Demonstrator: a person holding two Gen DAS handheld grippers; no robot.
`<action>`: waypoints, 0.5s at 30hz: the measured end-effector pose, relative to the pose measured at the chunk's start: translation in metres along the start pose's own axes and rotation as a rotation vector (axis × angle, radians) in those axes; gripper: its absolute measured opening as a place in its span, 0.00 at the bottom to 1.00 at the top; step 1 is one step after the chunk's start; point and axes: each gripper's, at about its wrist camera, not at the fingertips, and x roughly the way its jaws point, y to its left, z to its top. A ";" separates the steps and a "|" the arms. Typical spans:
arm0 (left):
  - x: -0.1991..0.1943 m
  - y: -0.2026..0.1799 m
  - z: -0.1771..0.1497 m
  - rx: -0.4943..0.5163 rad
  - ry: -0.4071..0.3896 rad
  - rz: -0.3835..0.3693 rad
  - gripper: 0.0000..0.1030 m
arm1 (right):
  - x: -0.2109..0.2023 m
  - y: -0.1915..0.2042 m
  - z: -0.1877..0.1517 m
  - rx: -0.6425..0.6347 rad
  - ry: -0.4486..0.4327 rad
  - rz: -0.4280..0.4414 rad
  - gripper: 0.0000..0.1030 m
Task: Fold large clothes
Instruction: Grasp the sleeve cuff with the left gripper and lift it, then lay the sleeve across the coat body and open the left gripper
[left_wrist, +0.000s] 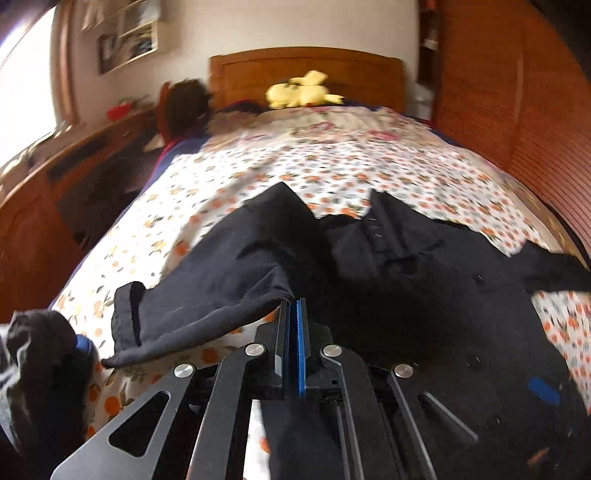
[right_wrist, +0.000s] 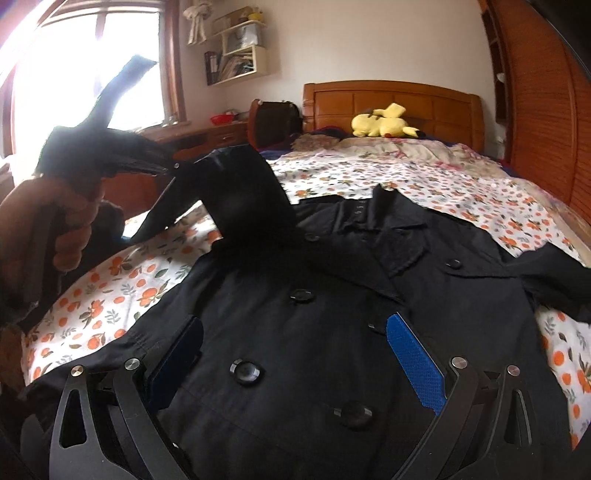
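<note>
1. Coat (right_wrist: 332, 280), dark and double-breasted, lies front-up on the flowered bedspread (right_wrist: 110, 295), its collar toward the headboard (right_wrist: 391, 107), so its long axis runs from the grippers to the headboard.
2. Right gripper (right_wrist: 295, 354) hovers just above the coat's chest, fingers spread wide, holding nothing.
3. Left gripper (left_wrist: 293, 306) is pressed together on the sleeve (left_wrist: 207, 273), lifted off the coat's left side.
4. Judging by this, the sleeve folds rightward across the coat's buttons; the left gripper is nearer.
</note>
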 end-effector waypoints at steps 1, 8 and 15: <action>-0.002 -0.006 -0.003 0.013 0.002 -0.008 0.03 | -0.003 -0.005 0.000 0.002 -0.004 -0.009 0.94; -0.005 -0.020 -0.043 0.020 0.043 -0.067 0.07 | -0.019 -0.031 0.002 0.018 -0.026 -0.028 0.94; -0.013 -0.015 -0.082 0.005 0.065 -0.107 0.36 | -0.021 -0.039 0.008 0.034 -0.038 -0.022 0.94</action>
